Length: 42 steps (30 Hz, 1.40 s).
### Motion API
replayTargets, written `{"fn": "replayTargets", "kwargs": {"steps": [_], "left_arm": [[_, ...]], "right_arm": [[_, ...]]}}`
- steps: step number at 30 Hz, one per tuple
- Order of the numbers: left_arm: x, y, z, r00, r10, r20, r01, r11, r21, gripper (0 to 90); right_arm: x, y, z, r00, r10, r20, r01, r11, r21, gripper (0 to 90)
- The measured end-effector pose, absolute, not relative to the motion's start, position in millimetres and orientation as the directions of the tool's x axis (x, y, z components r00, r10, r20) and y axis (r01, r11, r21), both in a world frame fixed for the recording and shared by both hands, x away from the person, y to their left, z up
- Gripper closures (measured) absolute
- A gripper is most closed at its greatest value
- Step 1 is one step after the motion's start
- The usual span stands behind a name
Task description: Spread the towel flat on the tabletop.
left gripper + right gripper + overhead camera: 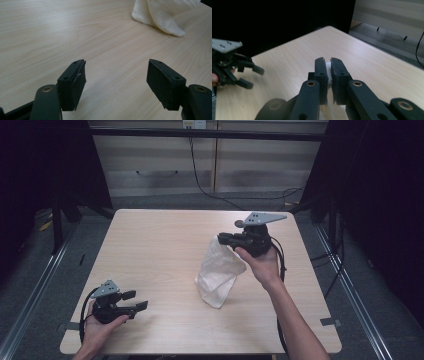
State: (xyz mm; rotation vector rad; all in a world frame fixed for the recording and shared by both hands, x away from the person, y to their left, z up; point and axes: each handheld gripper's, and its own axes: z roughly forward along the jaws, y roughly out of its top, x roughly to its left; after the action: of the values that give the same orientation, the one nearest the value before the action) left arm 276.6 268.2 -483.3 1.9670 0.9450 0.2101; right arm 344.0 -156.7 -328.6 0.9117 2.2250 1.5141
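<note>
1. High view: the right hand-held gripper [224, 239] is up off the tabletop [150, 255], clamped on the top corner of the cloth [218, 272]. The cloth hangs in a loose cone right of centre, its lower end resting on the wood. The left hand-held gripper [135, 303] waits near the front left corner, well apart from it.

2. Left gripper view: jaws wide apart, nothing between them, just bare tabletop [62, 37]. The cloth [160, 15] sits at the far upper right, its drooping tip touching the surface.

3. Right gripper view: jaws pressed together on a thin sliver of cloth [328, 68] — a slim bite! The left hand-held gripper [249, 77] sits open off to the side.

4. The risk, as I judge it: with so little fabric pinched, a quick lift or tug could pull it free and drop the cloth in a heap. The left would also have to grab a dangling, bunched edge, and could catch two layers.
</note>
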Motion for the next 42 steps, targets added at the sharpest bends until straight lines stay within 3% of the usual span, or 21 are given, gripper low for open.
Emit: {"fn": "replayTargets", "kwargs": {"steps": [12, 17, 25, 38, 42], "left_arm": [[276, 270, -483, 0.685, 0.694, -0.222, 0.535, -0.274, 0.799, 31.3], [276, 270, -483, 0.685, 0.696, -0.217, 0.534, -0.277, 0.799, 31.3], [278, 262, -485, 0.698, 0.685, -0.208, 0.534, -0.305, 0.788, 33.5], [308, 230, -470, 0.727, 0.66, -0.189, 0.502, -0.322, 0.803, 50.3], [330, 211, -474, 0.723, 0.661, -0.203, 0.513, -0.315, 0.799, 50.0]], "right_arm": [[338, -135, -273, -0.815, 0.577, 0.054, 0.198, 0.19, 0.962, 84.6], [323, -140, -303, -0.829, 0.555, 0.074, 0.23, 0.217, 0.949, 84.7], [300, -175, -383, -0.789, 0.59, 0.172, 0.372, 0.236, 0.898, 84.8], [286, -202, -420, -0.741, 0.64, 0.204, 0.455, 0.255, 0.853, 84.7], [285, -205, -428, -0.732, 0.647, 0.212, 0.468, 0.253, 0.847, 84.7]]}}
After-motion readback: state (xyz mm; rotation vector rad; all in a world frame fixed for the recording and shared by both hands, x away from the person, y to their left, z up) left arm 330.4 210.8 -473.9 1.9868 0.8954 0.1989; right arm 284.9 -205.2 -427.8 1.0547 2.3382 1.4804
